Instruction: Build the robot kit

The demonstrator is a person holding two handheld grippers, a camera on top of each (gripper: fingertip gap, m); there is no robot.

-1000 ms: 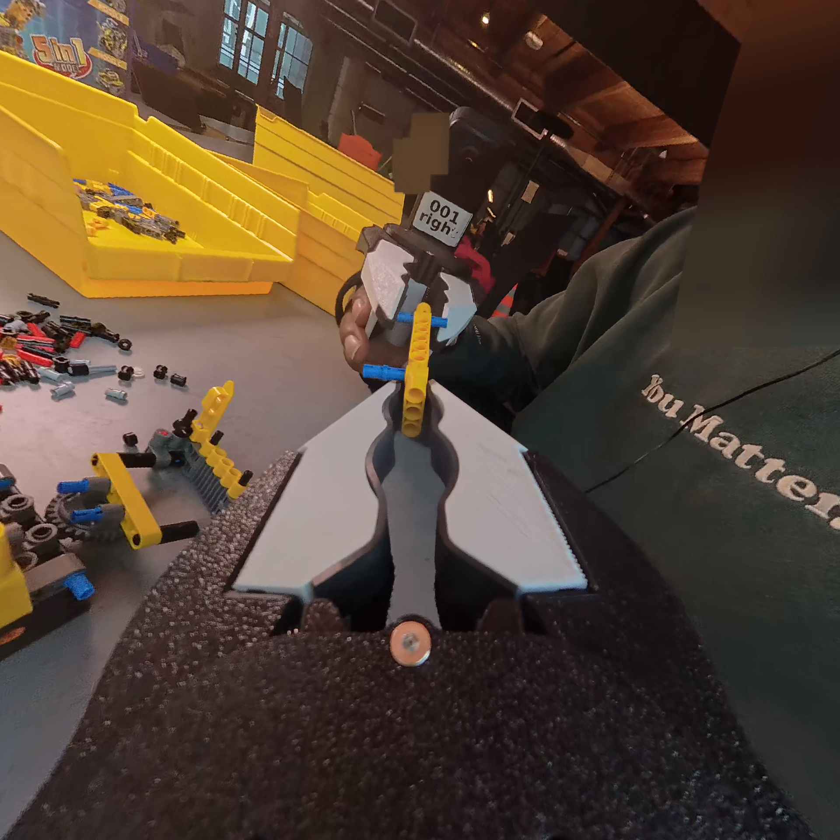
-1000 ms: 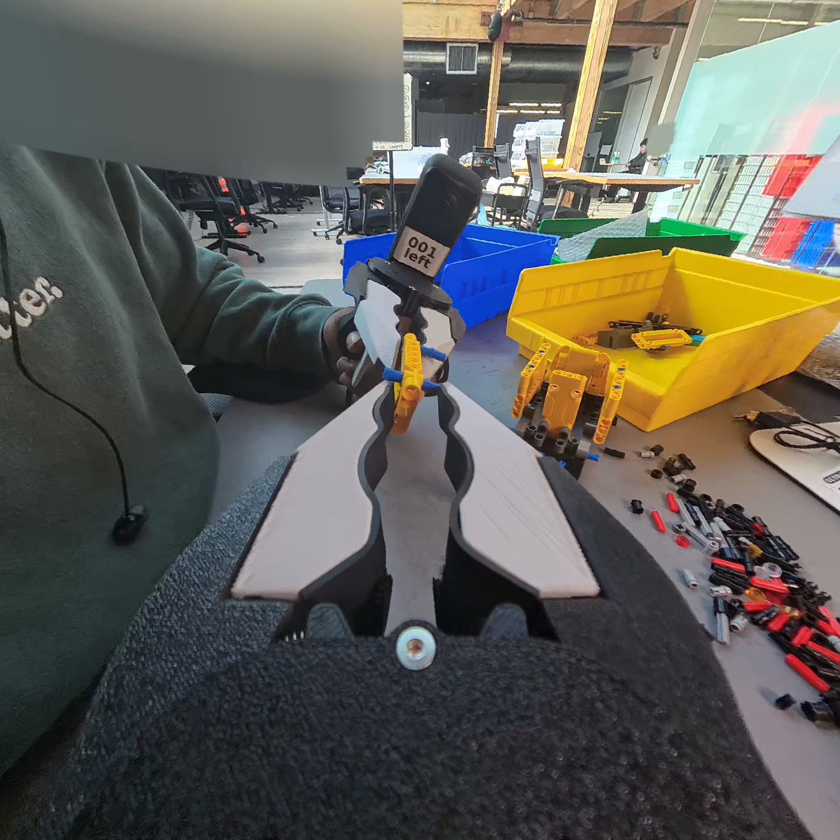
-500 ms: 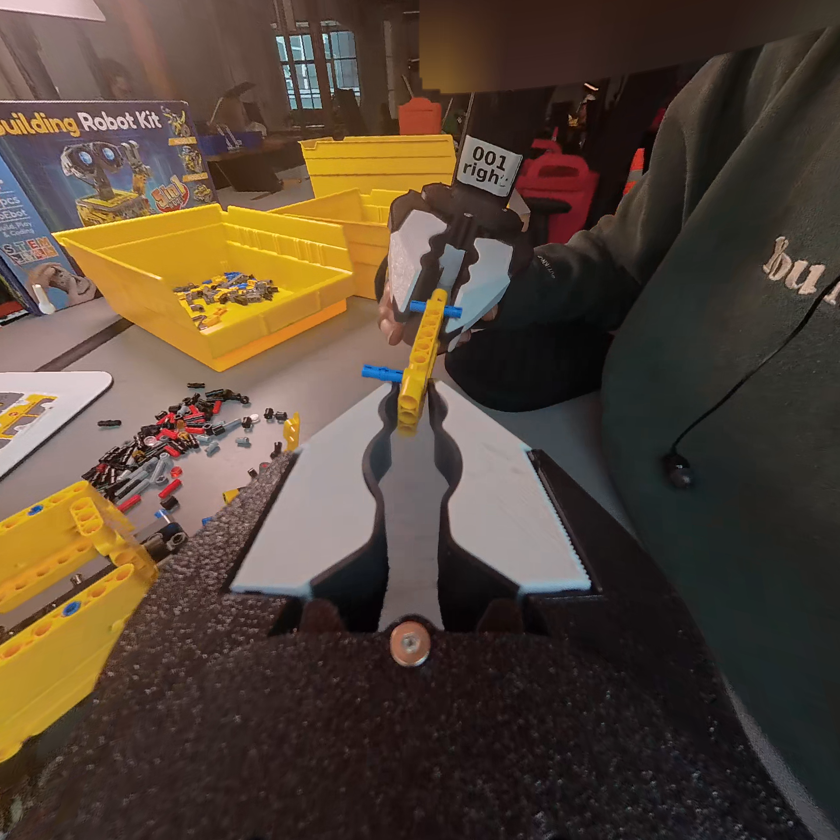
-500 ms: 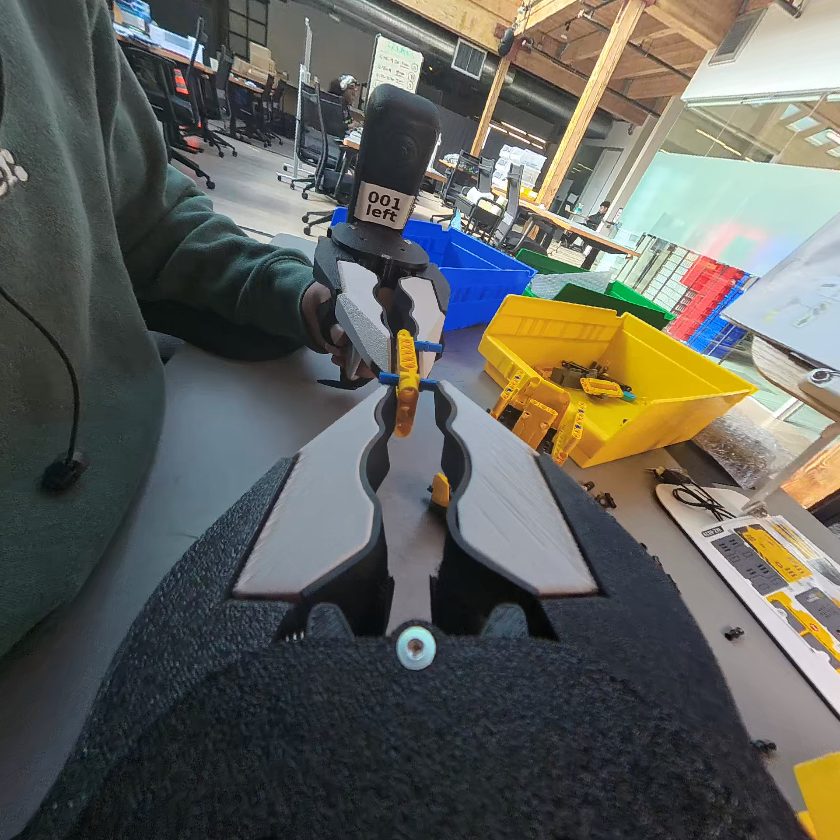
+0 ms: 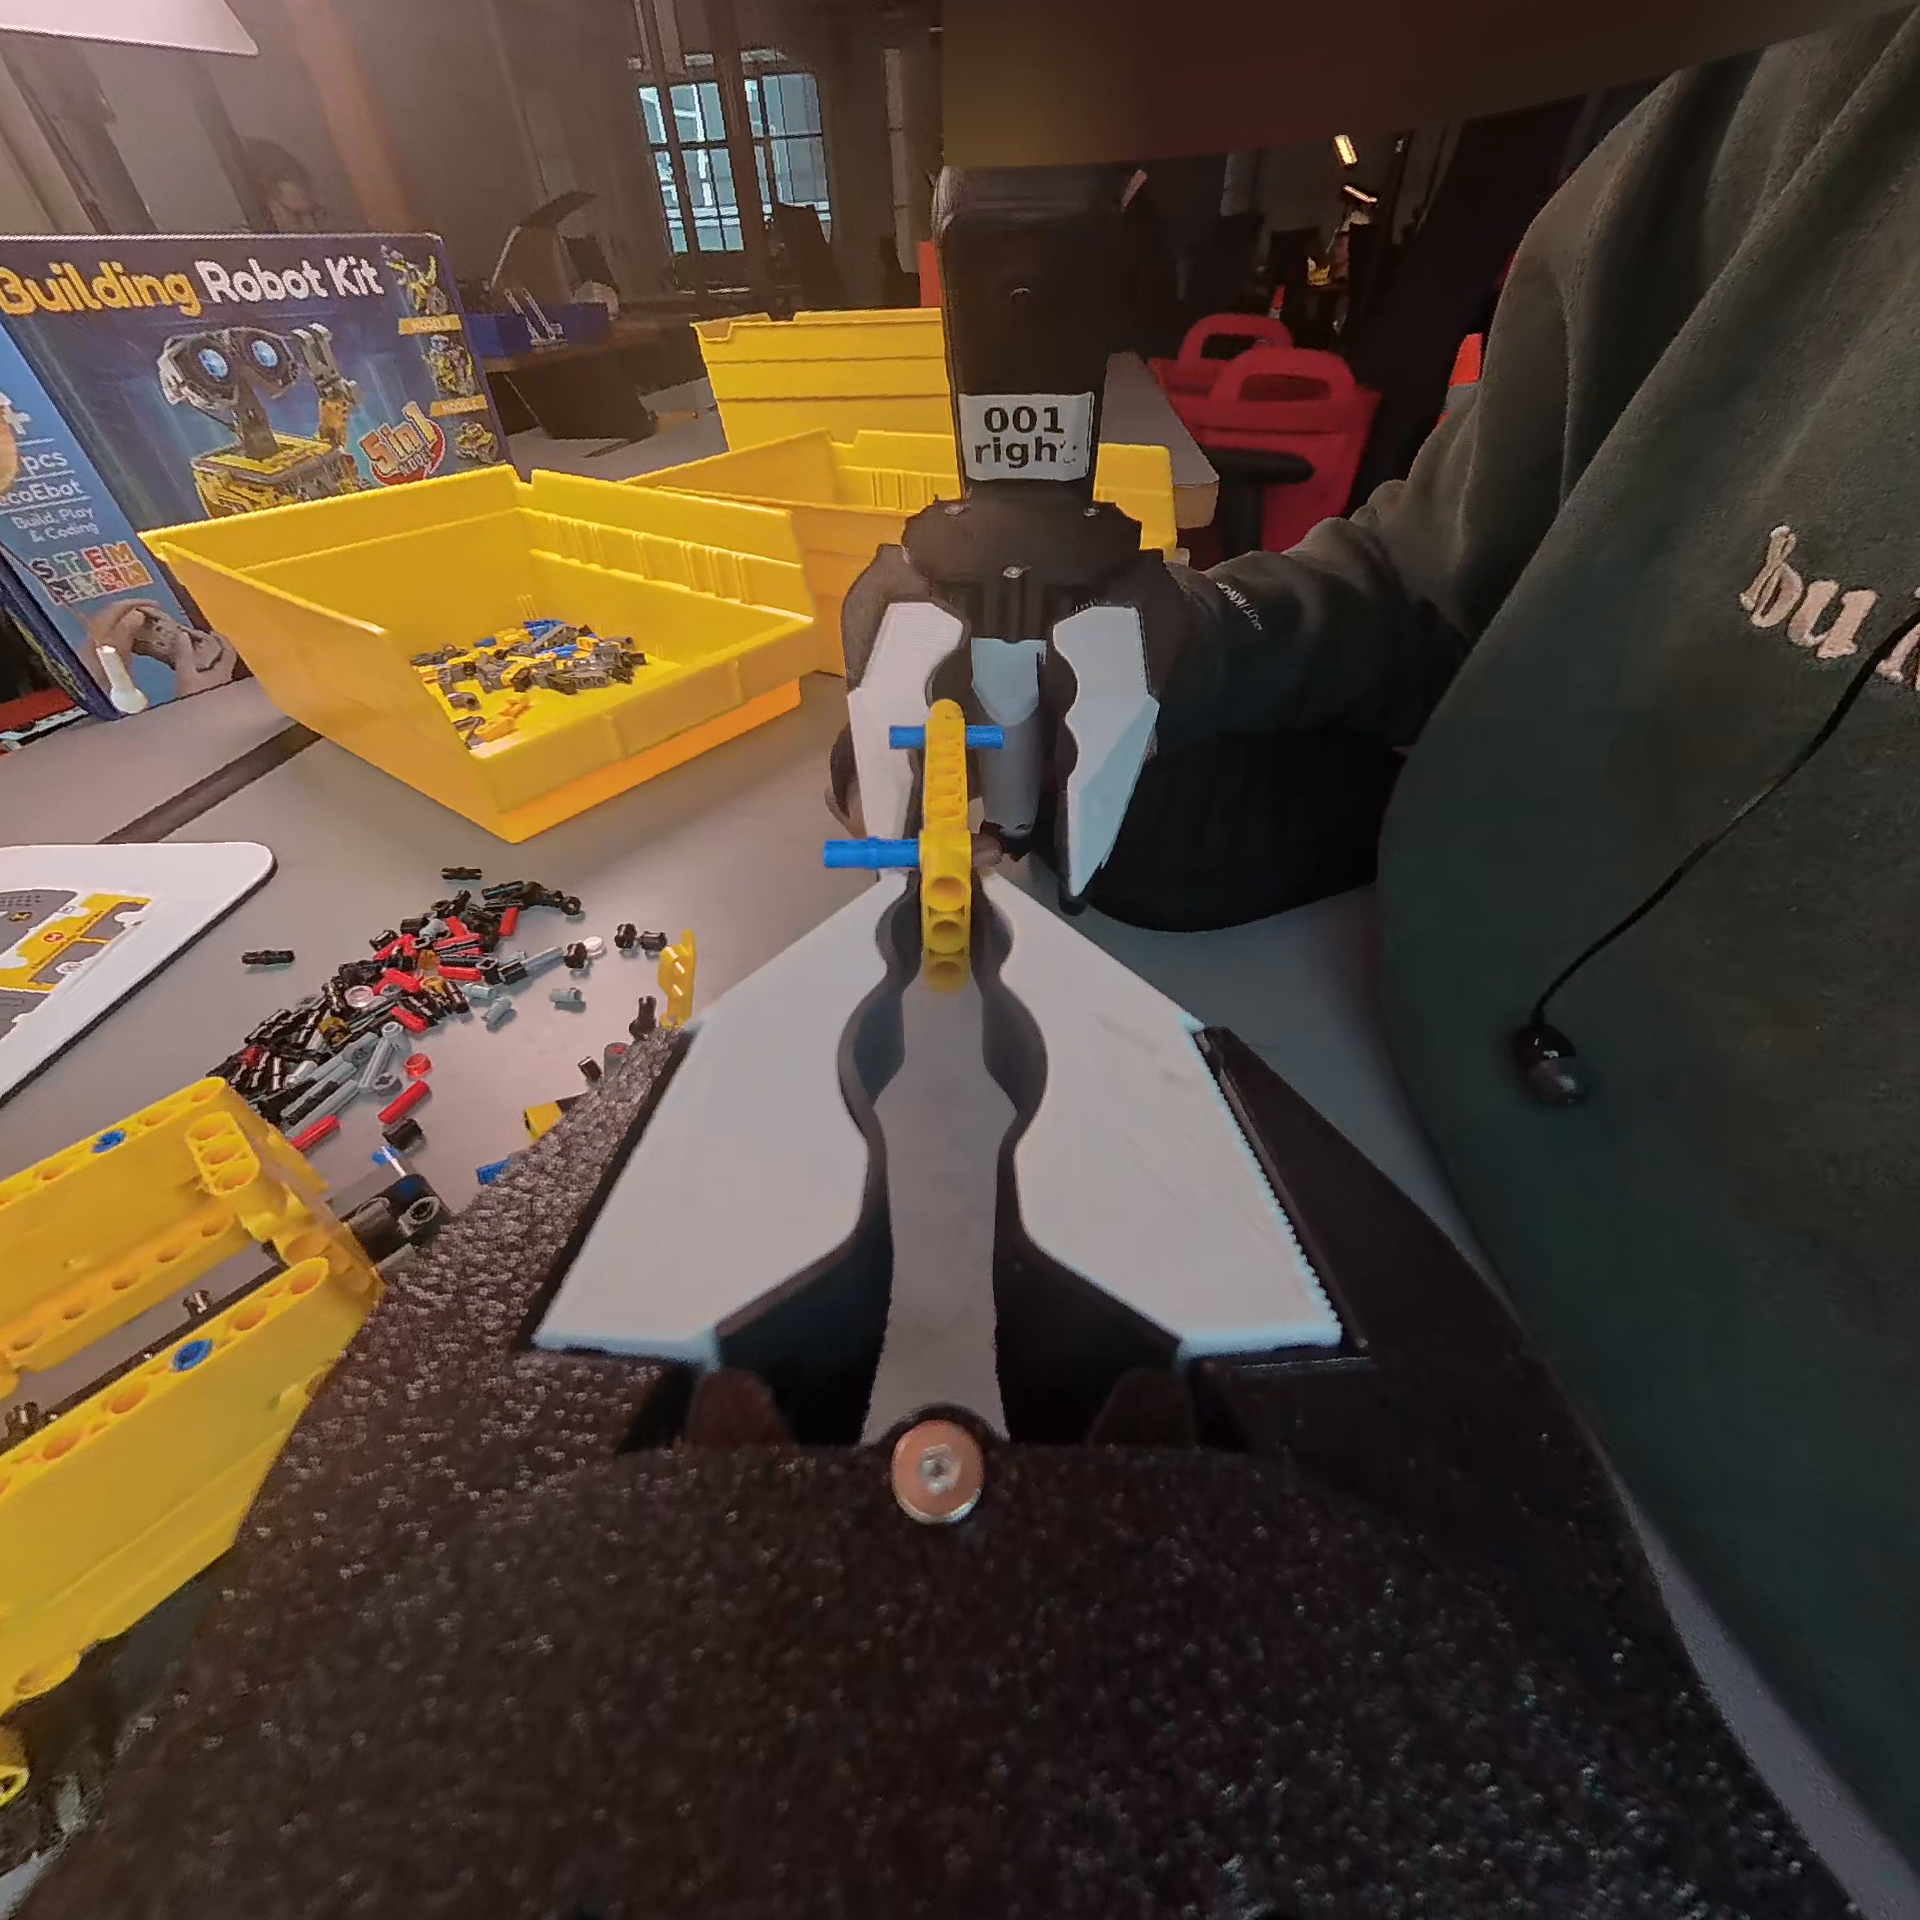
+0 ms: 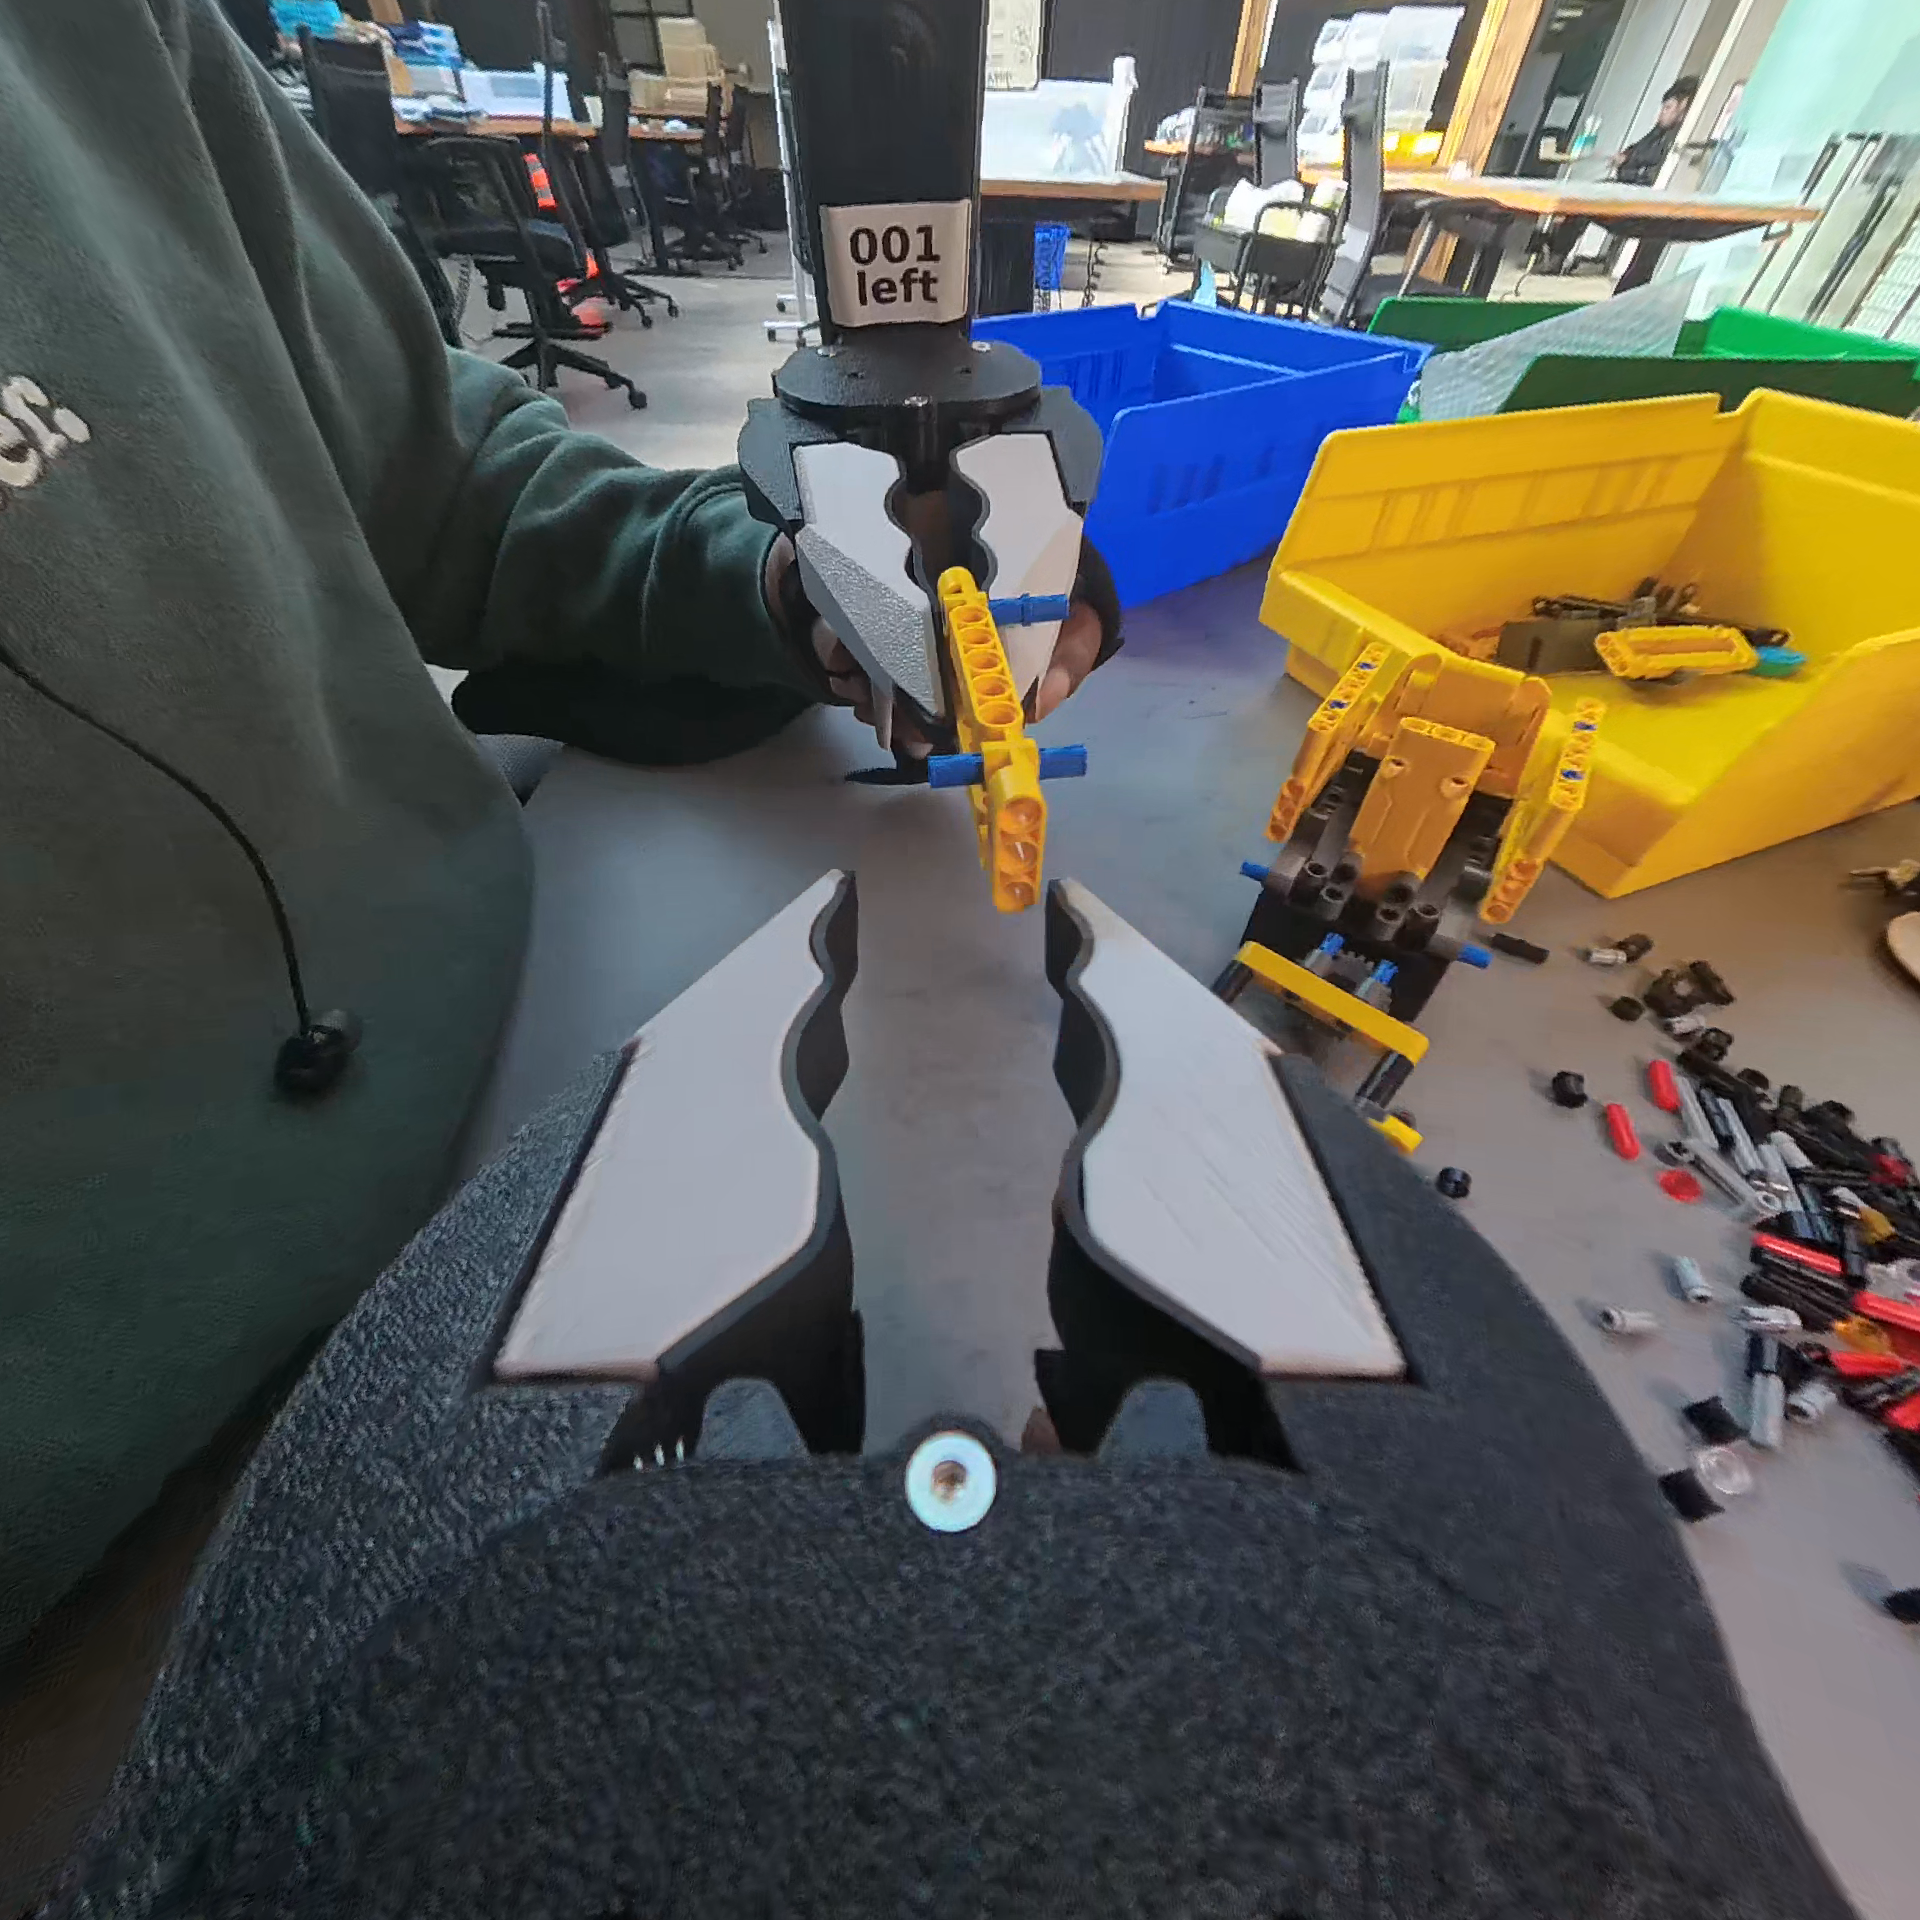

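Note:
A yellow holed beam (image 5: pixel 945 831) with two blue pins through it is clamped by its near end in my left gripper (image 5: pixel 948 920), which is shut on it. The right wrist view shows that beam (image 6: pixel 987 717) slanting down out of the left gripper (image 6: pixel 951 691) above the grey table. My right gripper (image 6: pixel 951 888) is open and empty, and the beam's free end hangs just beyond its fingertips without touching them. The left wrist view shows the right gripper (image 5: pixel 977 821) facing me behind the beam, jaws apart. A person in a green sweatshirt holds both.
On the left are a yellow bin (image 5: pixel 312 644) of parts, a scatter of small pins (image 5: pixel 416 987), a yellow beam assembly (image 5: pixel 135 1299), a kit box (image 5: pixel 239 364) and an instruction sheet (image 5: pixel 83 935). On the right are a yellow-and-black model (image 6: pixel 1423 790), a yellow bin (image 6: pixel 1558 499) and a blue bin (image 6: pixel 1195 416). The grippers are tip to tip, or close to it.
My right gripper has opened, let go of the beam and drawn back a little. My left gripper still holds the beam. Both views have swung toward the table.

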